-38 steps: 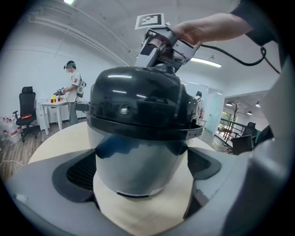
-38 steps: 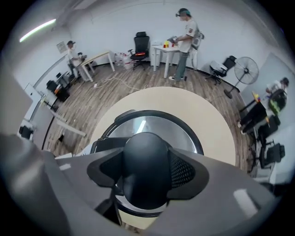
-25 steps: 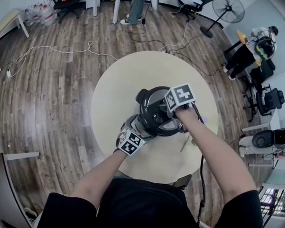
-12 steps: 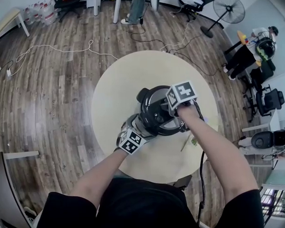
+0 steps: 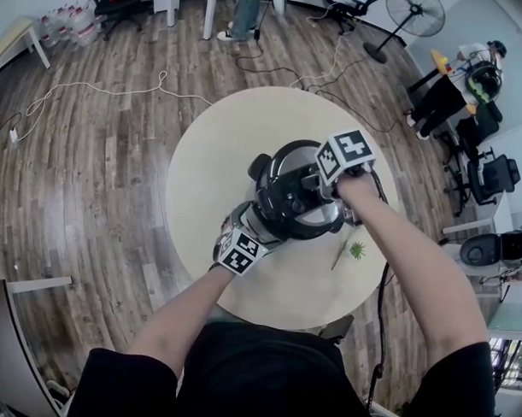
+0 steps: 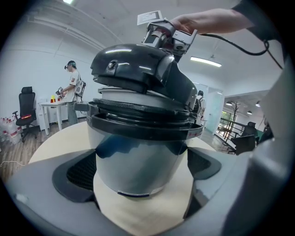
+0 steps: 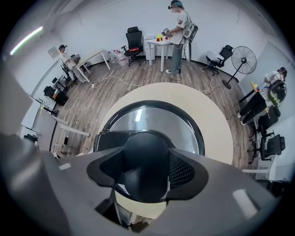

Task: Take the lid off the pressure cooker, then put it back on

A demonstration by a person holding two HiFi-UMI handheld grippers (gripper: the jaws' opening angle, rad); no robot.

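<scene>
Table: a round pale table (image 5: pixel 241 136) stood on a wood floor, and the whole pressure cooker was on top of it, roughly in the middle.

Pot: the shiny metal pot (image 6: pixel 138 156) sat upright on the tabletop, with its black rim on top.

Left gripper: the left gripper (image 6: pixel 140 170) came in low from the person's side, angled a bit downward. Its jaws were spread wide around the pot's lower body. Both pads (image 6: pixel 80 173) looked snug against the sides, so basically it was hugging the pot.

Right gripper: the right gripper (image 7: pixel 147 170) pointed straight down over the cooker. Its jaws were about half closed and clamped on the black handle (image 7: pixel 143 147) in the middle of the lid.

Lid: the black lid (image 6: pixel 138 69) was right above the pot and tilted. In the left gripper view its left edge sat clearly higher than the rim. You couldn't really tell whether the far edge touched the rim or not.

Other stuff: a small green leafy bit (image 5: pixel 356 250) lay on the table just beside the right forearm. A standing fan (image 5: pixel 417 14) and some office chairs were well off to the side of the room.
</scene>
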